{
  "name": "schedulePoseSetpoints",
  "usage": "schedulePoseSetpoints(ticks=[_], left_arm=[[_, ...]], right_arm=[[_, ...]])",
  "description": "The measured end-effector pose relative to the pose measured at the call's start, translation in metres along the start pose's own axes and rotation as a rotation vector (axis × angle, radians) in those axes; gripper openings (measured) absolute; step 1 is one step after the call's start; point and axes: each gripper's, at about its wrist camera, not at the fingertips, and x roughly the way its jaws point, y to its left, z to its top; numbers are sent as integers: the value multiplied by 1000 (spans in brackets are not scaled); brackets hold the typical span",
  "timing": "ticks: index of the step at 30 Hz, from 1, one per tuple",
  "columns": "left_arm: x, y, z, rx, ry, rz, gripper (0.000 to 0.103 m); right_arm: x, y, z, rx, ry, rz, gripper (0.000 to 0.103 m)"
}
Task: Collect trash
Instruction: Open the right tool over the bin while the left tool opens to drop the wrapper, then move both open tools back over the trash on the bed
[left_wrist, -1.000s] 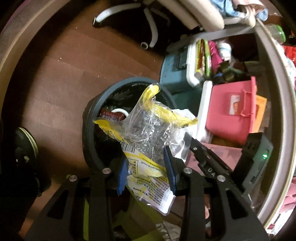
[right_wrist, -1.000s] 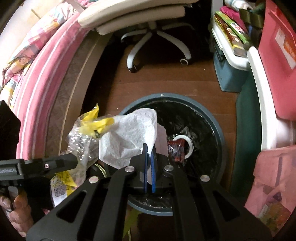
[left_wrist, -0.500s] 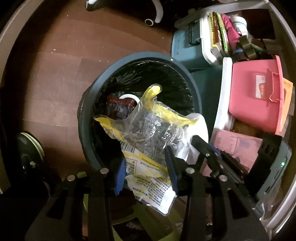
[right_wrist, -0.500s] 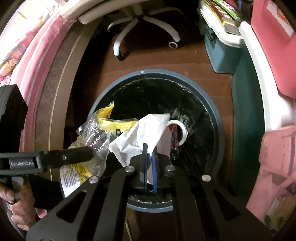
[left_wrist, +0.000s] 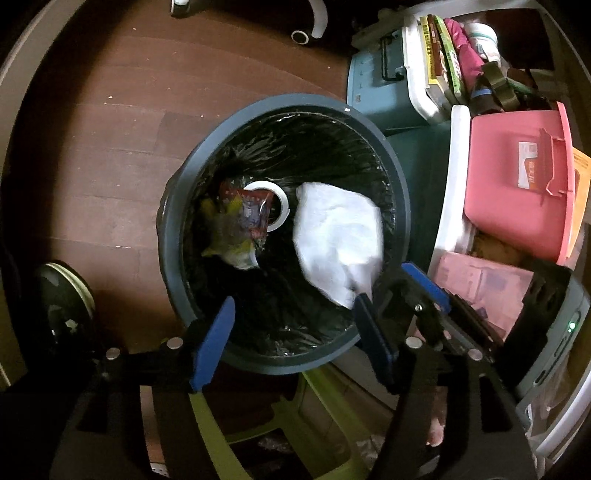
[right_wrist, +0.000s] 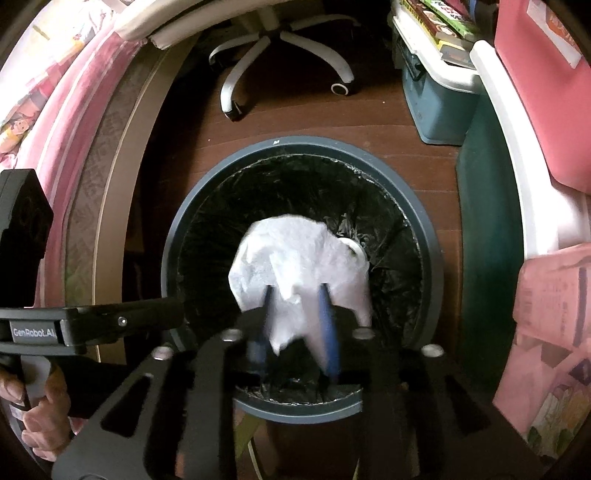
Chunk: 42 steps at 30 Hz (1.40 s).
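A round grey trash bin (left_wrist: 391, 184) with a black liner stands on the wooden floor. My left gripper (left_wrist: 295, 332) is open and empty over its near rim. The clear and yellow plastic wrapper (left_wrist: 229, 240) lies inside the bin beside a red wrapper (left_wrist: 247, 210) and a white tape ring (left_wrist: 282, 199). A white crumpled tissue (left_wrist: 336, 240) hangs over the bin. In the right wrist view the tissue (right_wrist: 295, 258) sits between the fingers of my right gripper (right_wrist: 295, 321), whose jaws stand apart over the bin (right_wrist: 177, 229).
A pink storage box (left_wrist: 517, 184), a blue-grey crate with books (left_wrist: 376, 85) and pink papers (left_wrist: 480, 280) stand right of the bin. An office chair base (right_wrist: 280, 48) is beyond it. A green stool (left_wrist: 314, 424) is below. A pink bed edge (right_wrist: 55, 129) runs left.
My left gripper opened and the plastic wrapper dropped into the bin. My right gripper's jaws parted from being shut on the tissue. Both grippers moved further over the bin.
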Motion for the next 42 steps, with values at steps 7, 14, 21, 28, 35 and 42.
schedulePoseSetpoints(ticks=[7,14,21,28,35,42], left_arm=[[-18,0,-2,-16,-54,4,73],[-61,11,-11,-92,-190,-54,74],[-116,19,-35,-153,-373,-111,76],[-169,47,-63,-267,-560,-133,77],[-221,69,-100,-340,-753,-222,84],[-272,98,-153,-394,-916,-310,86]], right_arm=[[-15,9,4,-25,-51,-9,54],[-46,38,10,-94,-148,15,65],[-84,82,11,-160,-239,85,71],[-121,139,6,-294,-315,140,77],[-156,190,-5,-426,-391,171,82],[-190,252,-23,-538,-437,272,82]])
